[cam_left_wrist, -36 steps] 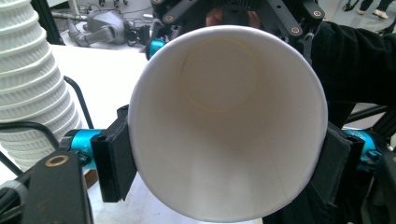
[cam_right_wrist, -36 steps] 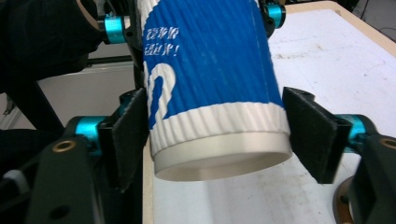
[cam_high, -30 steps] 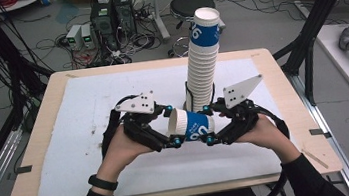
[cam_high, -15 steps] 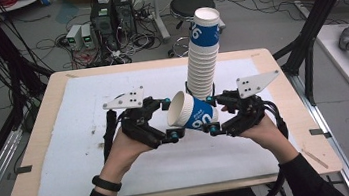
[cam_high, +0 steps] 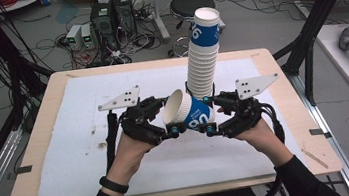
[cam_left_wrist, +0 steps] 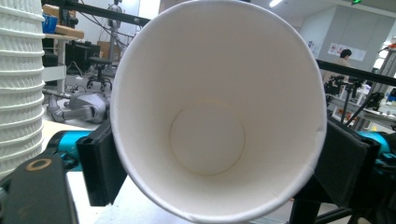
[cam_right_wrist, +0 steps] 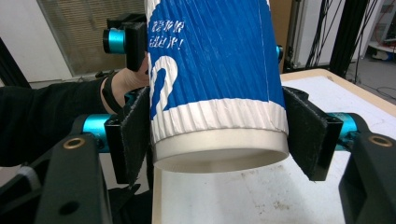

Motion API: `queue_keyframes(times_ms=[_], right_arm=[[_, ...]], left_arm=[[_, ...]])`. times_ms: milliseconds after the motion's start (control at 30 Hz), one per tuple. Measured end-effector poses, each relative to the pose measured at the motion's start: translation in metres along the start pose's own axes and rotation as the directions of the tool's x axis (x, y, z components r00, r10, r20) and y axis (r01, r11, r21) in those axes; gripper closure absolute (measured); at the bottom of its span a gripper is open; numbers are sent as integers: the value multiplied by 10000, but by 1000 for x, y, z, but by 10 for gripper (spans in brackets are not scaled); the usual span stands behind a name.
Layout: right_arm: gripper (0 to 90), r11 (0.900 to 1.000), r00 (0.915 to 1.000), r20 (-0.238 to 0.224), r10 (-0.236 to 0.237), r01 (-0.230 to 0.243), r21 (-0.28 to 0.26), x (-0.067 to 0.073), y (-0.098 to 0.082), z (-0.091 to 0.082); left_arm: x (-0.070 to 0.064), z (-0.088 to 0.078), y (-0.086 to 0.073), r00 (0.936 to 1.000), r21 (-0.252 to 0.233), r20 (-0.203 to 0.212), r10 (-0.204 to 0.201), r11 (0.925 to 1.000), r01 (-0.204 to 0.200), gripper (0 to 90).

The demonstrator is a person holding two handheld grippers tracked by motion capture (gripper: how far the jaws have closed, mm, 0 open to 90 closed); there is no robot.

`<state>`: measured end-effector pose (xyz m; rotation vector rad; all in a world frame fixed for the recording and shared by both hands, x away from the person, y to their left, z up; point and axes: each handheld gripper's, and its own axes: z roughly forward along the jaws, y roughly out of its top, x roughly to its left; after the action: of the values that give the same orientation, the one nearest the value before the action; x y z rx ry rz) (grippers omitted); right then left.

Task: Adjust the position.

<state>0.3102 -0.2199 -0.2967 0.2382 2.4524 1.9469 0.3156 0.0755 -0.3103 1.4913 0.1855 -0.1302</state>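
A single blue-and-white ribbed paper cup [cam_high: 188, 114] is held on its side above the middle of the white-covered wooden table [cam_high: 67, 141], just at 6 o'clock from the tall stack of same paper cups [cam_high: 203, 56], which stands upright w/ a slight lean.

Right gripper [cam_high: 211, 118]: jaws clamped on the cup's narrow base end, one pad each side; the right gripper view shows both pads pressing the ribbed wall [cam_right_wrist: 215, 79]. Left gripper [cam_high: 170, 123]: jaws stand each side of the cup's wide rim at approx. 9 o'clock of it, and they have just been closing, w/ the cup between them. In the left gripper view the open mouth [cam_left_wrist: 208, 107] looks straight at the camera, black pads beside the rim at both sides; I cannot tell if they already press or only flank it.

Step in hand, I judge: passing one separated cup between the hands. Next move calls for a firm but gentle grip at the rim, since the paper crushes easily, before the right lets go; then stand the cup upright on the table, away from the stack.
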Motion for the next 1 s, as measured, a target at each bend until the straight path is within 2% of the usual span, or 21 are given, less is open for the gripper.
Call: queue_keyframes(times_ms=[33,100,367,467,500,567,600,633,733,867,933,1000], right_arm=[[302,9999,9999,-51,126,-126,20,1,0,1],[302,10000,10000,-65,33,-34,-42,1,-1,1],[302,10000,9999,-149,24,-23,76,0,-2,3],[299,9995,9998,-171,-45,50,305,-1,-3,3],[296,9986,9998,-174,-13,23,535,0,-3,3],[285,9973,9998,-34,-188,190,711,0,-3,4],[267,9960,9999,23,-109,106,887,1,-3,4],[238,9943,9997,63,-235,227,1041,-1,-3,4],[229,9883,9990,285,-349,303,1492,-1,-1,3],[226,9810,9975,429,-559,468,1881,2,0,3],[217,9760,9970,411,-653,553,2105,2,0,6],[215,9695,9980,336,-529,433,2410,2,-2,10]], left_arm=[[0,0,0,10000,-22,-12,39,10000,-39,188],[0,-2,0,10000,-97,-11,18,10000,-18,212],[0,-2,0,9999,53,-44,115,9999,-115,239],[0,-2,1,9997,391,-91,227,9990,-223,241],[-1,-1,2,9995,536,-159,257,9983,-248,241],[-2,-1,4,9991,861,-282,327,9958,-302,245],[-3,-1,5,9988,967,-313,383,9947,-351,245],[-3,-2,5,9986,1082,-347,411,9934,-371,246],[-4,-3,8,9965,1691,-543,631,9842,-531,247],[-6,0,10,9920,2776,-810,966,9581,-706,249],[-7,2,10,9911,3063,-839,1030,9491,-727,250],[-8,5,11,9881,3494,-962,1199,9336,-793,250]])
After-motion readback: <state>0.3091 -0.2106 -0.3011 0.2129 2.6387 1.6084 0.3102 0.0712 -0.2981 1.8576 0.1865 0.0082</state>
